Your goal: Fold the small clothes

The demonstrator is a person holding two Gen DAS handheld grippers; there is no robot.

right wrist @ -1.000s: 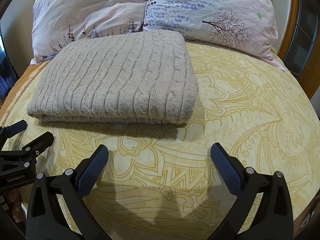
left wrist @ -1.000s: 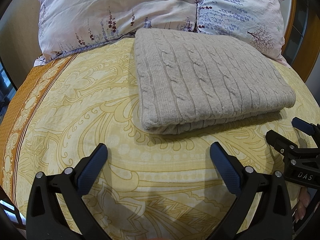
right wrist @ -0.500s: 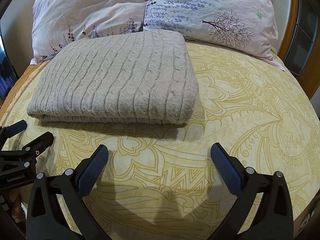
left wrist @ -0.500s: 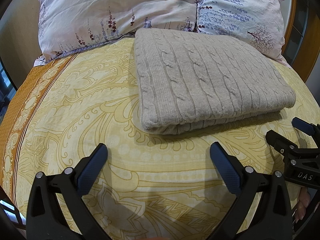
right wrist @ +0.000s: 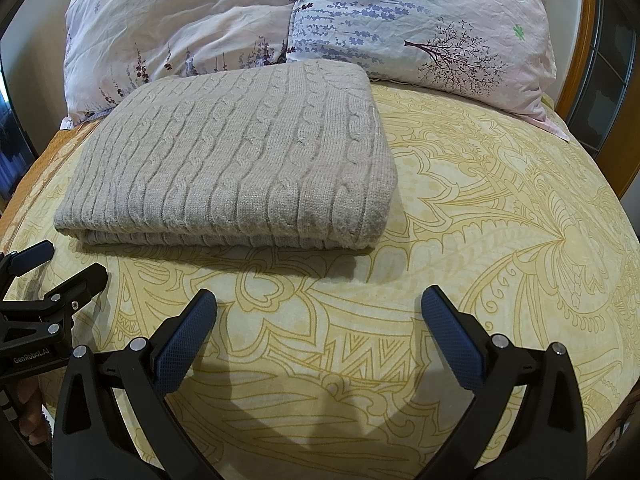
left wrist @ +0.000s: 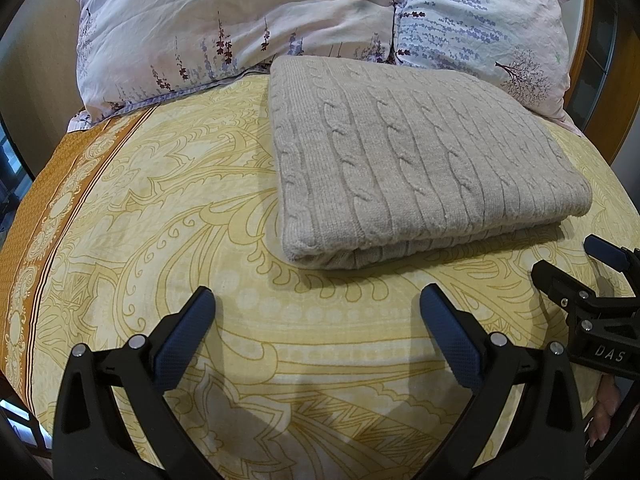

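Fingers of the left gripper, black with blue textured pads, stand spread wide apart at 6 o'clock in the left wrist view, holding nothing and hovering over a yellow patterned bedspread. At 3 o'clock in that view the right gripper shows at the frame edge, also empty. In the right wrist view its own fingers are likewise spread wide at 6 o'clock, with nothing between them, above the same bedspread; the left gripper appears at 9 o'clock, near the corner of the knit.

Farther out, toward 12 o'clock from the left gripper and 11 o'clock from the right, a beige cable-knit garment lies folded into a neat, thick rectangle on the bedspread, its folded edge facing the grippers and its layers showing along that near side. Both grippers are apart from it, not touching. In the right wrist view the garment sits left of centre.

Beyond it, at 12 o'clock, two floral pillows lean side by side: a pinkish pillow on the left and a bluish pillow on the right. The garment's far edge lies just beside them.
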